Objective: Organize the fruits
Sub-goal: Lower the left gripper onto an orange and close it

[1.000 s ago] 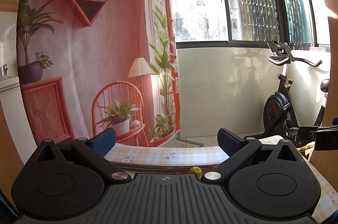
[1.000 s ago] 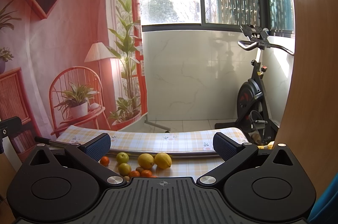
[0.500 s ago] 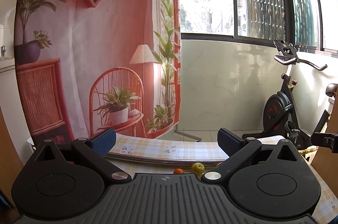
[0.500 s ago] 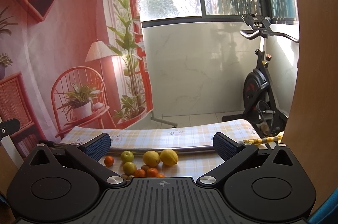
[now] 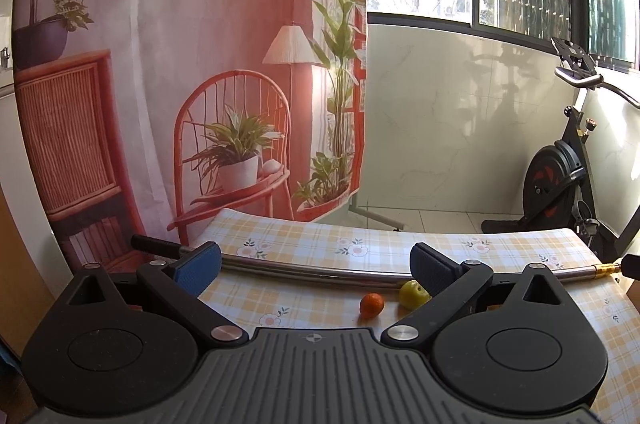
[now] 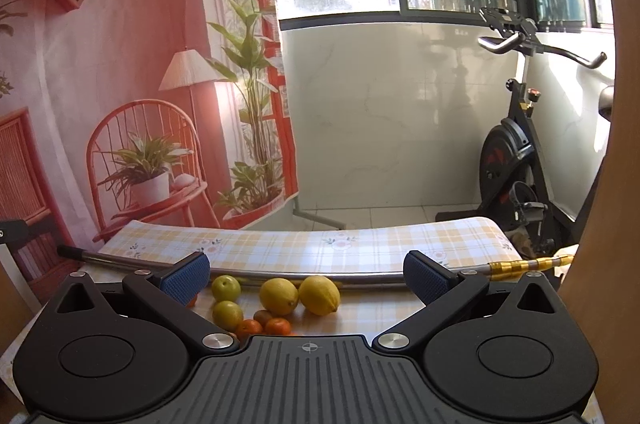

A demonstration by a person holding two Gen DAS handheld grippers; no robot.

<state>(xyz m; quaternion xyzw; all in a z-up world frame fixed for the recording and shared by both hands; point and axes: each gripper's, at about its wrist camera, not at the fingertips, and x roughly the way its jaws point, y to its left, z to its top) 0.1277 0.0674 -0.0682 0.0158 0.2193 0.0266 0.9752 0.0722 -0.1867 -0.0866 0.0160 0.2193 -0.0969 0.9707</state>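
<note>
Both sets of jaws were seen spread wide and empty, the left gripper (image 5: 316,266) and the right gripper (image 6: 306,270) held low over the near side of the counter (image 6: 360,244). Just below and between the right jaws a loose cluster of fruit was found: small oranges (image 6: 278,326) nearest, two green fruits (image 6: 227,314) toward the left finger, and two lemons (image 6: 300,294) touching each other just beyond. By the left gripper only one small orange (image 5: 372,305) and one green fruit (image 5: 414,295), tucked against the right-hand finger, were shown.

The fruits were judged light, firm and round, so rolling under a glancing touch was thought likely; a hold across the widest middle was judged best, the lemons across their short waist rather than end to end. The oranges' skin was expected to yield a little.

Beyond the fruit a metal rod (image 6: 280,278) lay across the counter, a stop against rolling but also an obstacle. Past it, open checked cloth was seen up to the far edge, with floor and an exercise bike (image 6: 516,159) farther off.
</note>
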